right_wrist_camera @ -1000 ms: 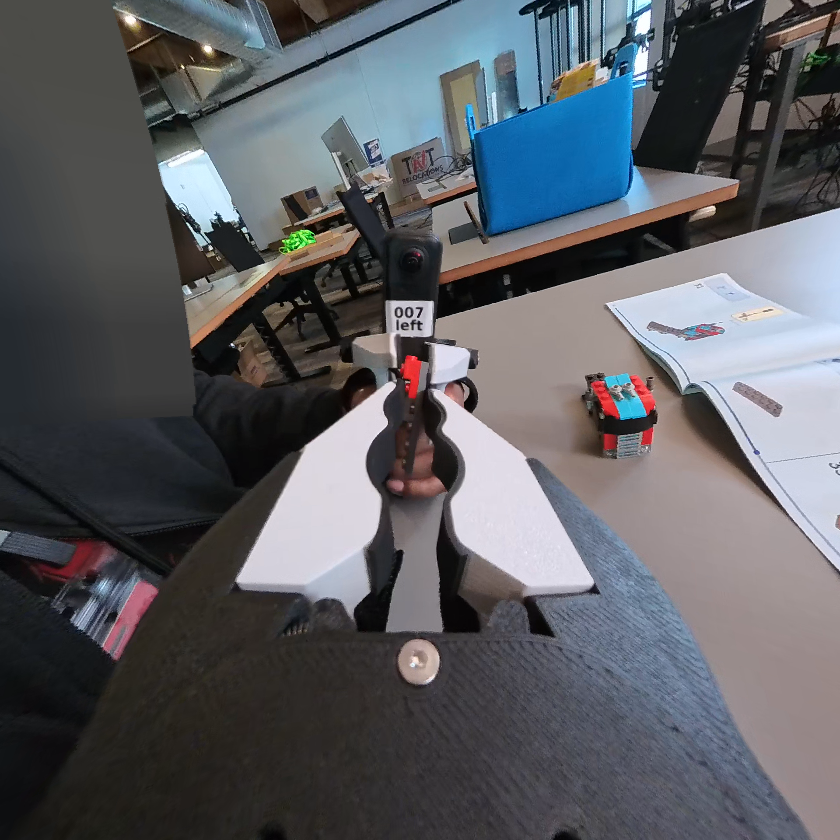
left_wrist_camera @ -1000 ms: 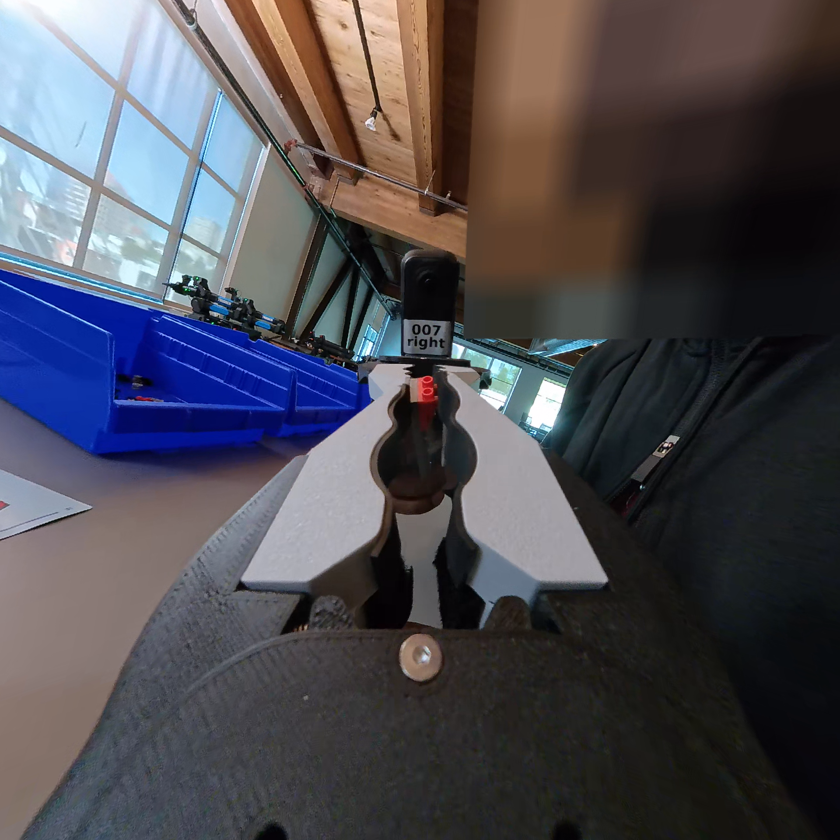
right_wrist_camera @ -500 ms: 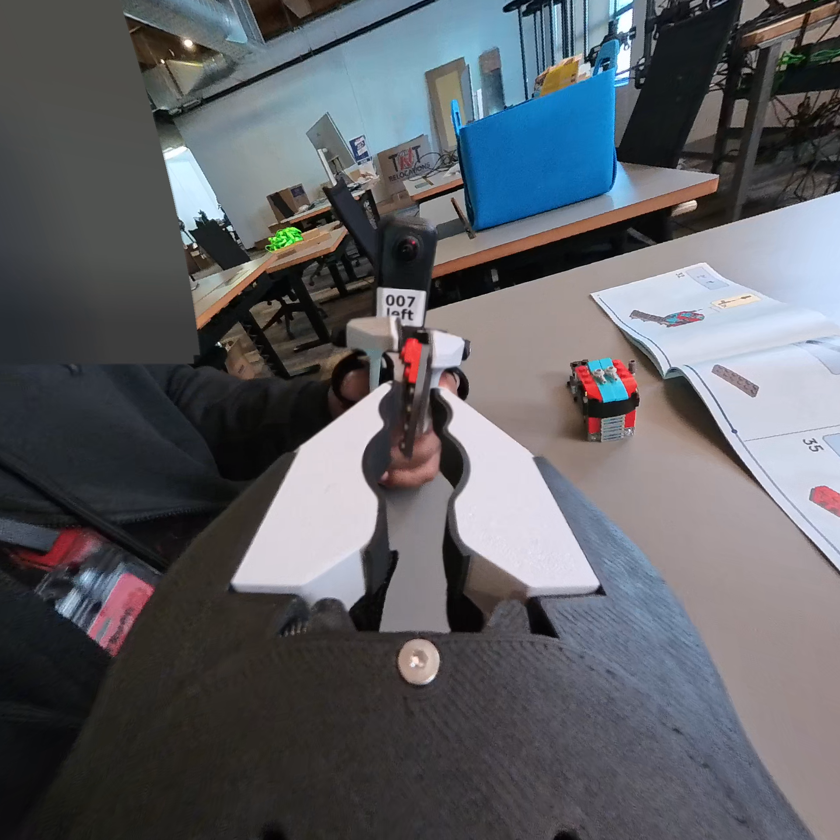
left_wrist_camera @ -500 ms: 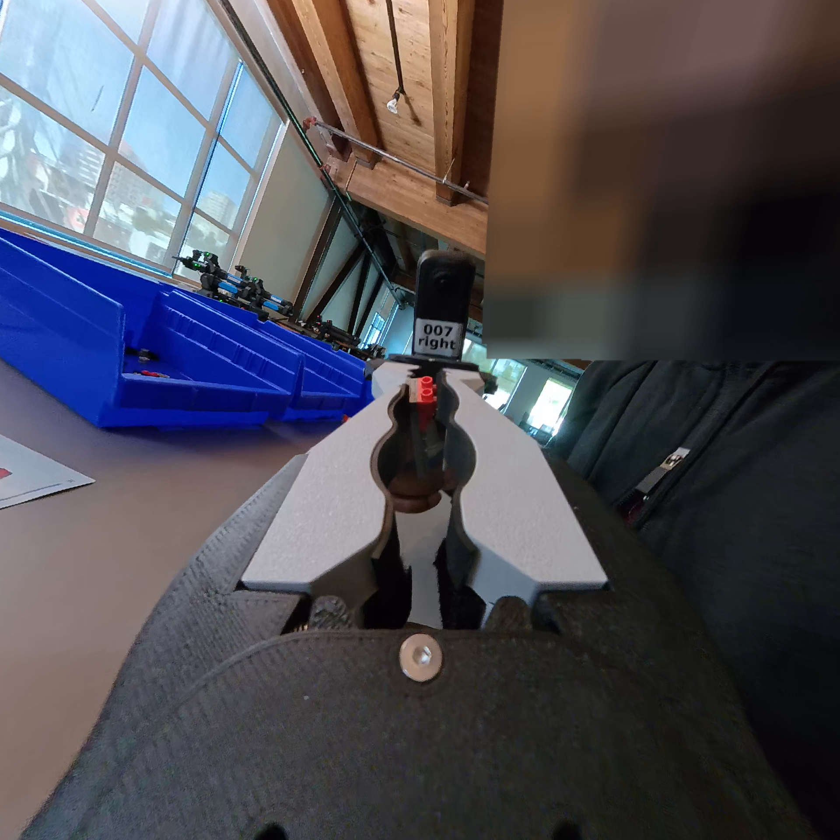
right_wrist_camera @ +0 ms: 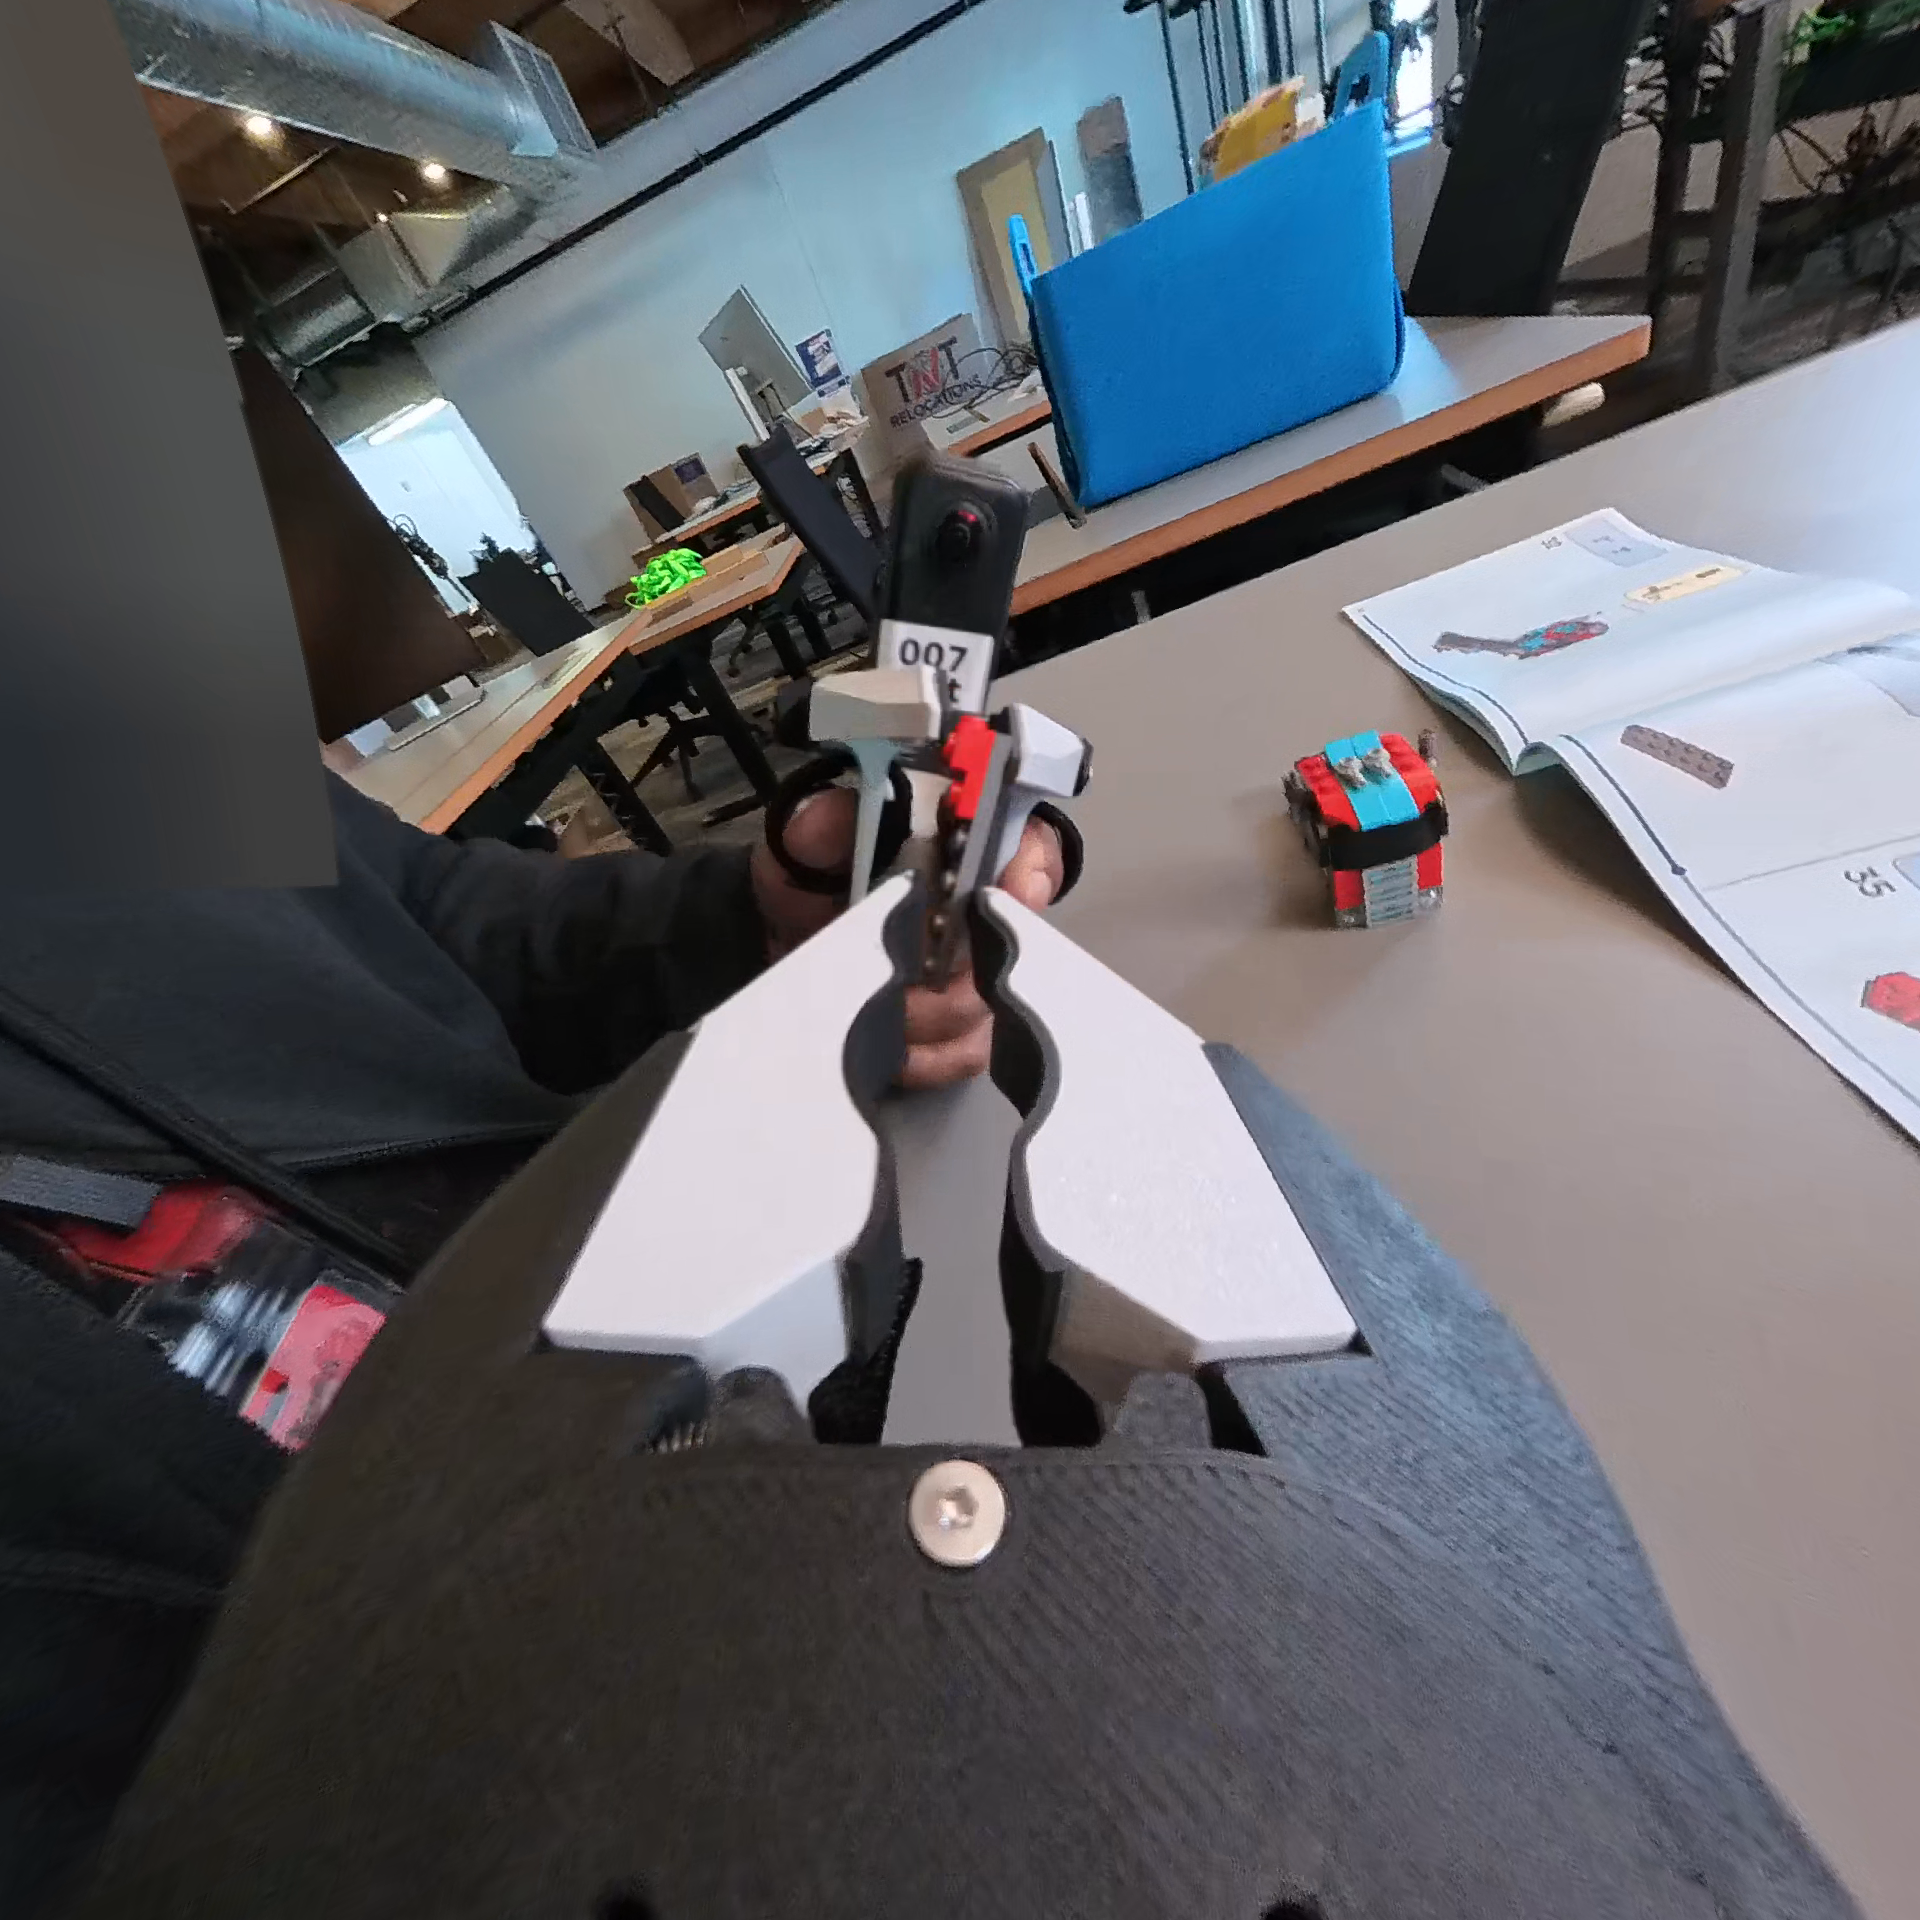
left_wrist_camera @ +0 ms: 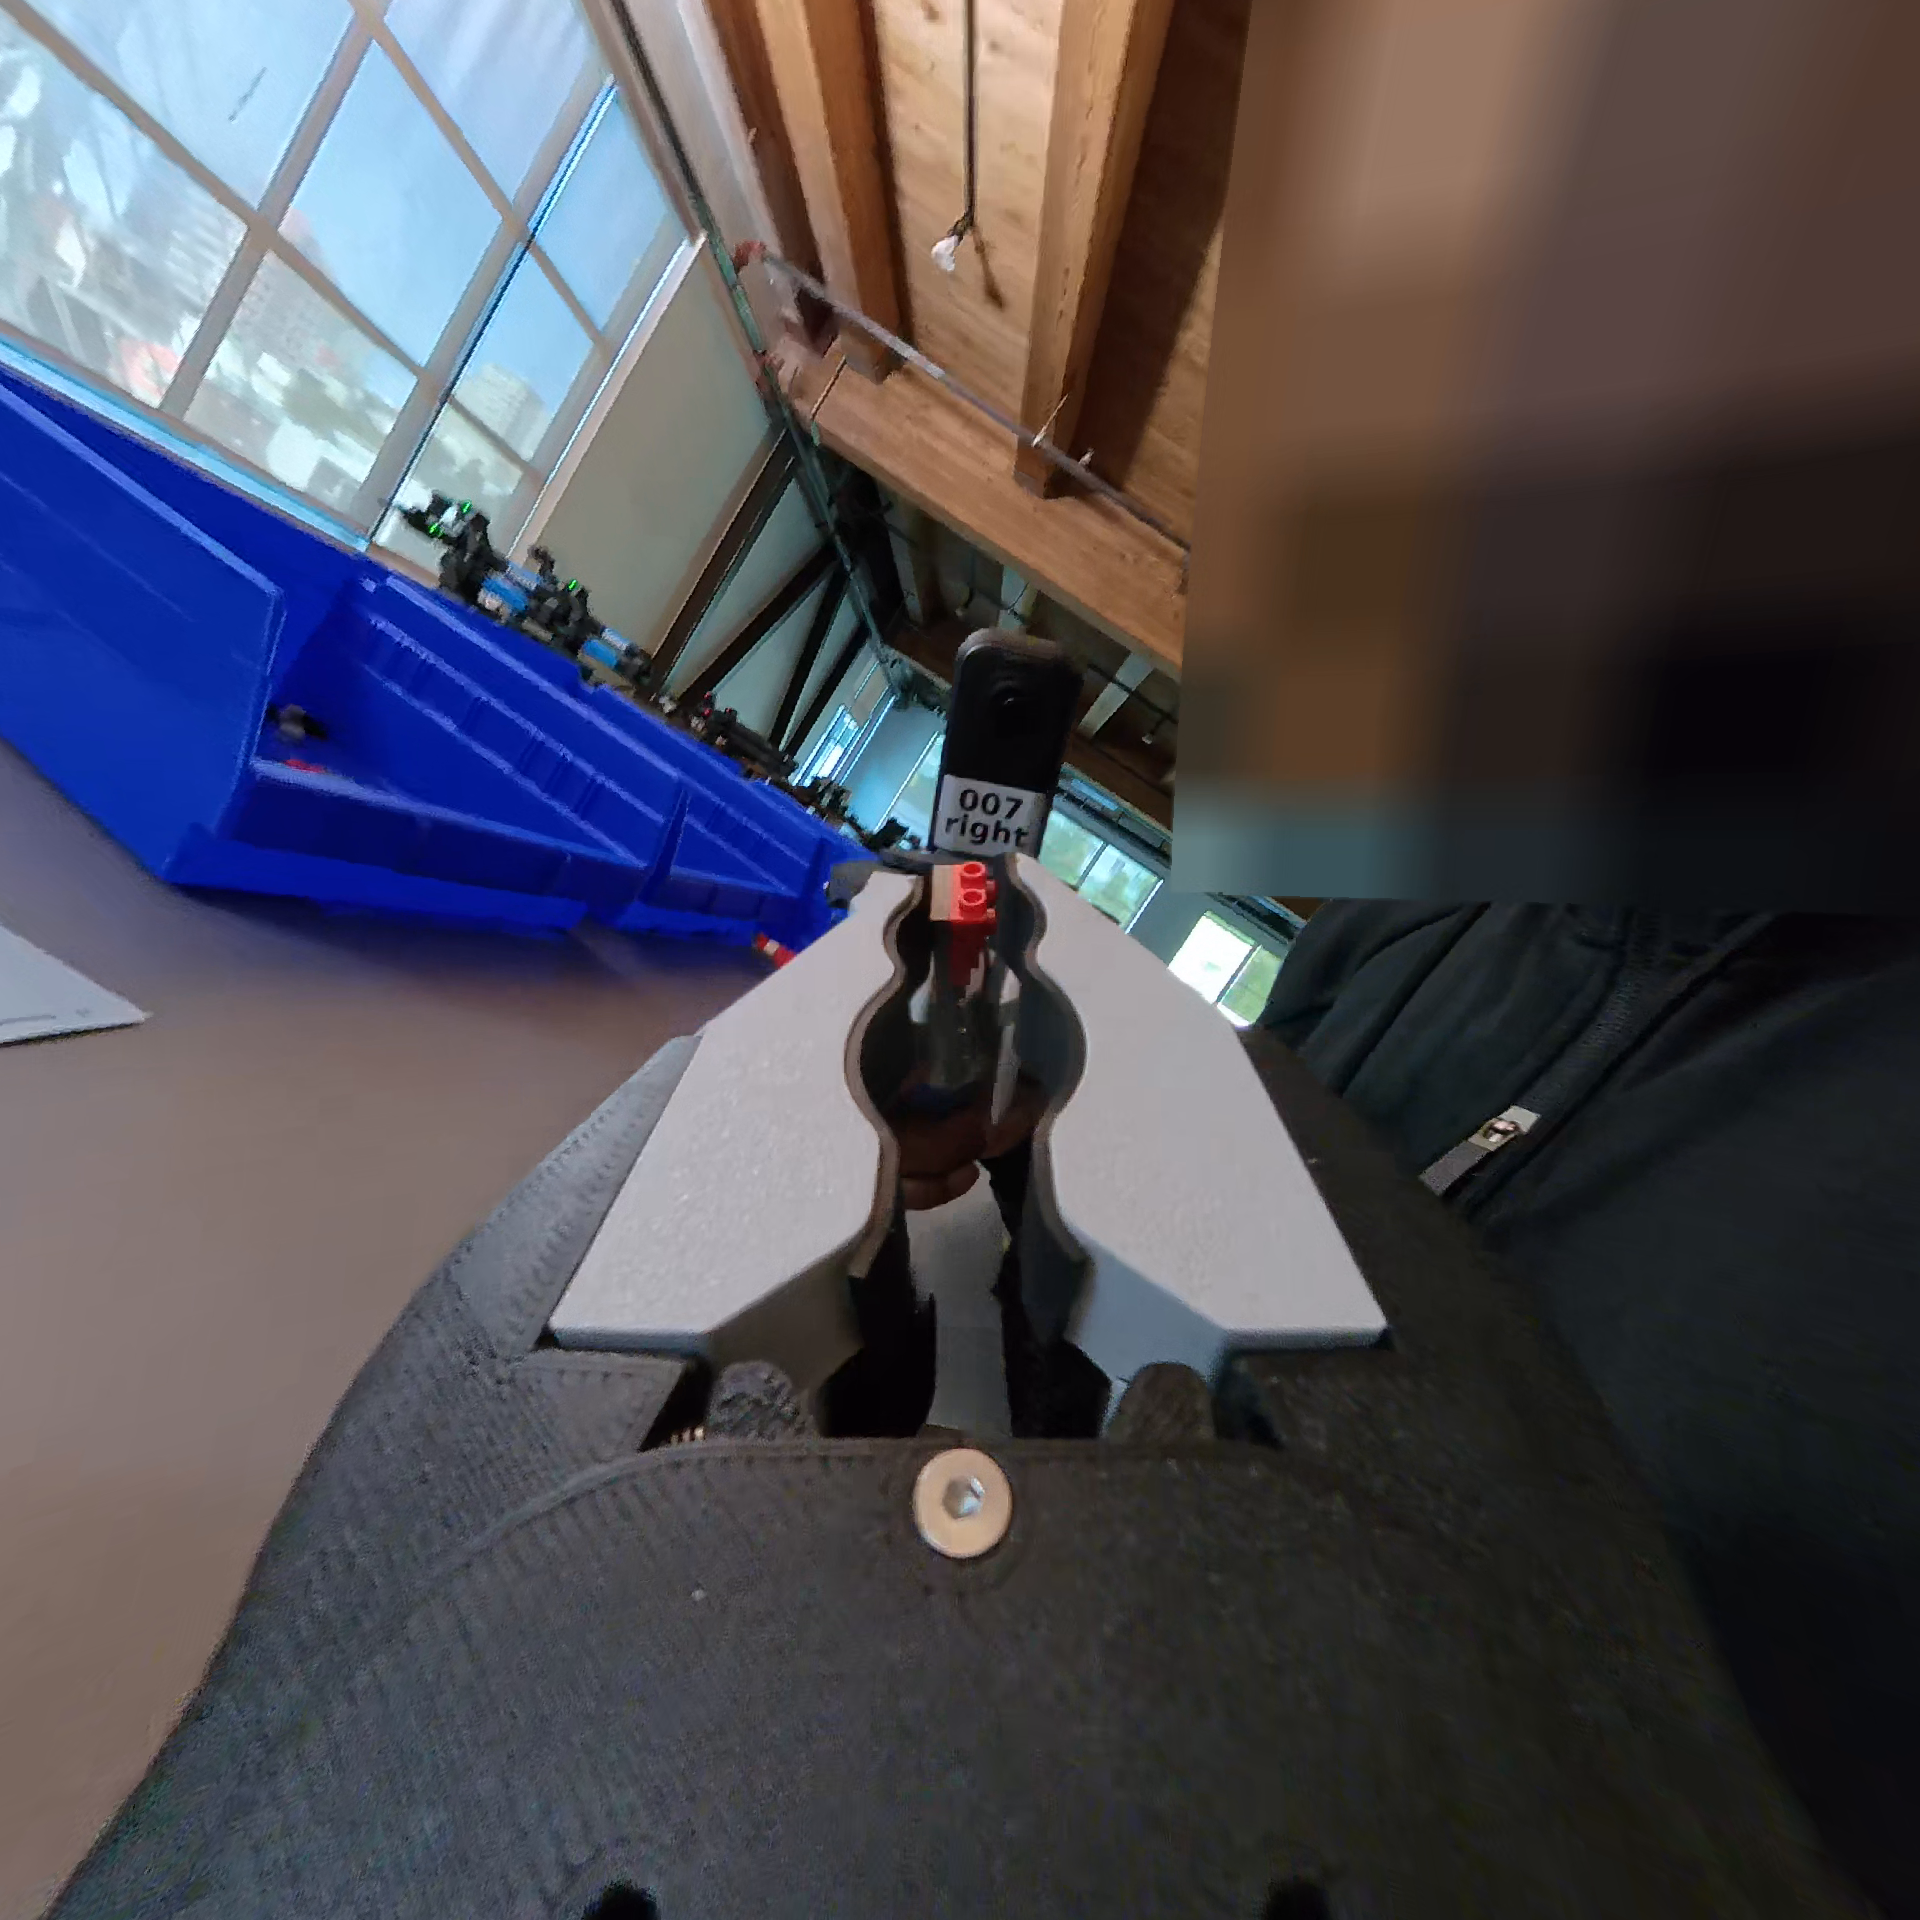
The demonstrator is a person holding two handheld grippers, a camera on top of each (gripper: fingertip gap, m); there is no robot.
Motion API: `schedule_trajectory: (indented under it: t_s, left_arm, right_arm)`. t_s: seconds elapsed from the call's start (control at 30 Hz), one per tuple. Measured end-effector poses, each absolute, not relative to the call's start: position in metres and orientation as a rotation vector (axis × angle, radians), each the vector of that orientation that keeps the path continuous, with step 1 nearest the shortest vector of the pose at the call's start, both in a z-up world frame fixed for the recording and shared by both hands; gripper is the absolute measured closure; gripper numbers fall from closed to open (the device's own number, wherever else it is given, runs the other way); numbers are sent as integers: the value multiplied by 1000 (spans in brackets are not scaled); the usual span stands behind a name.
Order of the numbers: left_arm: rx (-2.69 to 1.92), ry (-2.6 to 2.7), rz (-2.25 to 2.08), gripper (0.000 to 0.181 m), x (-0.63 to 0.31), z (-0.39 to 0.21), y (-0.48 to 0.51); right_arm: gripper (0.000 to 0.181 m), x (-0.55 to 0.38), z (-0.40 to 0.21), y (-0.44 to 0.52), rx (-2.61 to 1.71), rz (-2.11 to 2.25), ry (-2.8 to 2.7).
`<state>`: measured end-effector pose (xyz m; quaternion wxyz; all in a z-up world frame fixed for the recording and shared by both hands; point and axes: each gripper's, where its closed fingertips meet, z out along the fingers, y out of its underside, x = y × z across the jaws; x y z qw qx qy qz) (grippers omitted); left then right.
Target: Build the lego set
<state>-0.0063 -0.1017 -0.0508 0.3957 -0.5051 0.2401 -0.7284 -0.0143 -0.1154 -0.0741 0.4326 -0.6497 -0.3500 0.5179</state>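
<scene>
Both grippers met tip to tip above the grey table (right_wrist_camera: 1558, 1091), facing each other. Left gripper (left_wrist_camera: 961, 914) had its jaws drawn narrow, pinching a small red lego piece (left_wrist_camera: 966, 914) with studs showing, right at the fingertips. In the right wrist view, right gripper (right_wrist_camera: 951, 914) was also closed down narrow, clamped on a thin dark lego strip (right_wrist_camera: 945, 894) with red bricks on its upper end; that strip stood nearly upright between the two tools. Whether both tools gripped one joined part or two separate parts, cannot tell. A hand (right_wrist_camera: 935, 1029) held the far gripper's black finger loops. Partly built lego car (right_wrist_camera: 1366, 836), red with a light blue stripe, sat on the table to the right of the grippers, well apart from them. Open instruction booklet (right_wrist_camera: 1714, 727) lay beyond the car, near it but not touching. In the left wrist view, blue bins (left_wrist_camera: 364, 790) stood in a row on the table at left, with a few small pieces inside one. Person's dark jacket (left_wrist_camera: 1662, 1195) filled the right side.
</scene>
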Motion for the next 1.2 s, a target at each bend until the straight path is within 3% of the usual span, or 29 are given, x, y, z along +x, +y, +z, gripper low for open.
schedule_trajectory:
  t_s: [0.1, 0.3, 0.63, 1.2]
  left_arm:
    - [-1386, 587, -1809, 167, 3, -60, -92]
    - [-1590, 524, -1519, 143, 1, -85, -58]
    - [-1636, 532, -1481, 143, -6, -95, -57]
    - [-1624, 565, -1465, 143, -23, -96, -80]
  right_arm:
    - [177, -4, -84, -106, -1677, 1296, -802]
    - [177, 35, -125, -77, -1955, 1215, -664]
    - [177, 49, -181, -69, -2272, 1051, -778]
    - [172, 68, -182, -46, -2277, 869, -596]
